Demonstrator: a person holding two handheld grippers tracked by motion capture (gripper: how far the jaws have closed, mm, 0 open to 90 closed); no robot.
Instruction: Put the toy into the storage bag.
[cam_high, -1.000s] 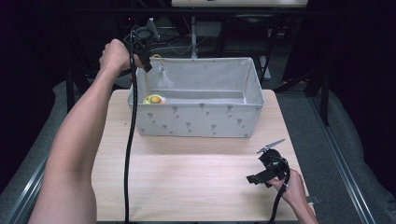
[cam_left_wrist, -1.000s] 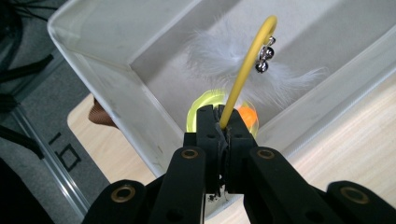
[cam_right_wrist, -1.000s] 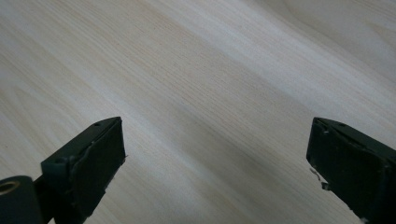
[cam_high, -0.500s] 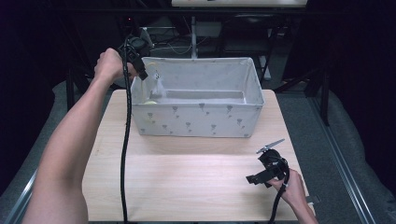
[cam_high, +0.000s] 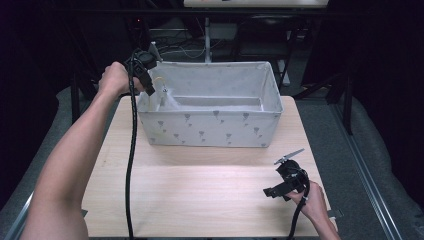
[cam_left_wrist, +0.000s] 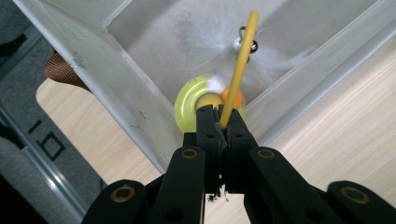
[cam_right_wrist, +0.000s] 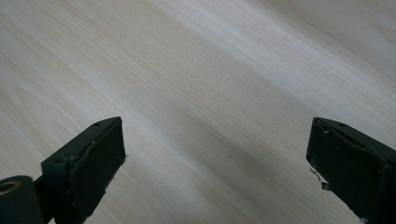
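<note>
Left gripper (cam_high: 150, 80) is sinking lower over the near-left corner of the fabric bin (cam_high: 210, 132) than a second ago, when it was hanging higher above the rim. Its jaws are pressed together on a thin yellow cord (cam_left_wrist: 239, 70); white feathers (cam_left_wrist: 275, 56) and a small metal clip are dangling from the cord's far end inside the bin. A yellow-and-orange ball (cam_left_wrist: 201, 100) is lying on the bin floor, right in that corner, directly below the jaws; in the high view from a second ago it was plainly showing there, and now the hand and feathers are covering it.

Judgement: the feather toy is being lowered in beside the ball; release is not yet done.

Right gripper (cam_high: 286, 181) is staying put, as a second ago, with its jaws spread wide and nothing between them, over the bare front-right of the desk (cam_high: 200, 200).

Desk is pale wood, carrying the bin. The room around is dark: black frame bars, cables behind the bin, grey floor at the sides.
</note>
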